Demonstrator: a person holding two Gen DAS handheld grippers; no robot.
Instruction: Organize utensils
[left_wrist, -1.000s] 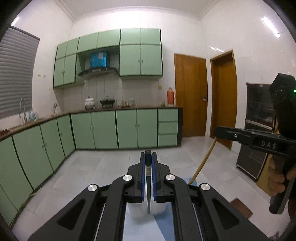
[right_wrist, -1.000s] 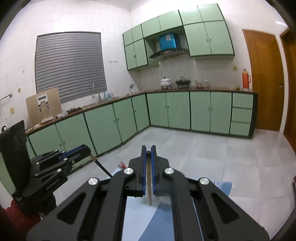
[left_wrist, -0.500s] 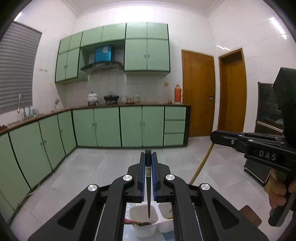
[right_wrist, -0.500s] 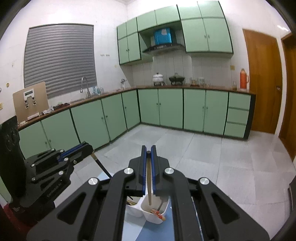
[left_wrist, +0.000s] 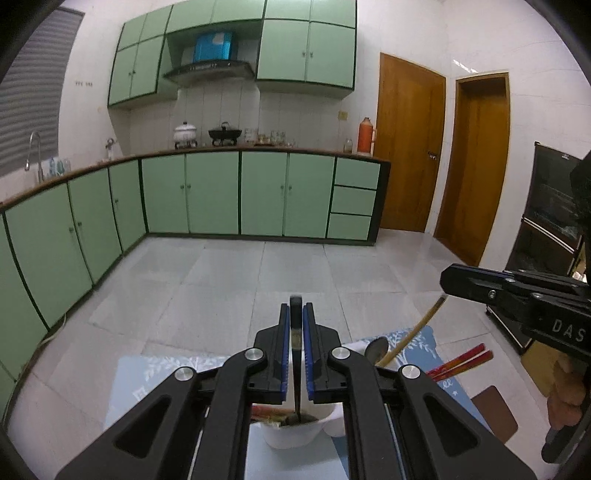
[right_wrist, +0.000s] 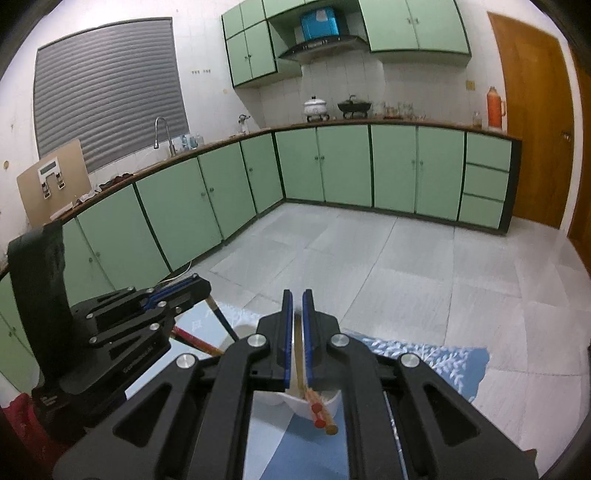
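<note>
My left gripper (left_wrist: 295, 314) is shut on a dark-handled utensil (left_wrist: 296, 369) whose lower end hangs into a white holder cup (left_wrist: 291, 432) on a blue patterned mat (left_wrist: 155, 373). My right gripper (right_wrist: 297, 299) is shut on a wooden-handled utensil (right_wrist: 298, 358) above the white holder (right_wrist: 314, 404), which holds red-tipped chopsticks (right_wrist: 320, 410). In the left wrist view the right gripper (left_wrist: 448, 277) shows at the right, with its wooden handle (left_wrist: 413, 336), a spoon bowl (left_wrist: 376, 349) and red chopsticks (left_wrist: 461, 360) below it. The left gripper (right_wrist: 197, 286) appears at left in the right wrist view.
The mat (right_wrist: 424, 360) lies on a low surface above a pale tiled floor (left_wrist: 258, 280). Green cabinets (left_wrist: 214, 192) line the back and left walls. Wooden doors (left_wrist: 410, 144) stand at right, and a dark glass-front cabinet (left_wrist: 550, 229) at far right.
Both grippers have tilted downward and lowered; the white holder, mat and chopsticks have come into view beneath them. Both stay shut on their utensils.
</note>
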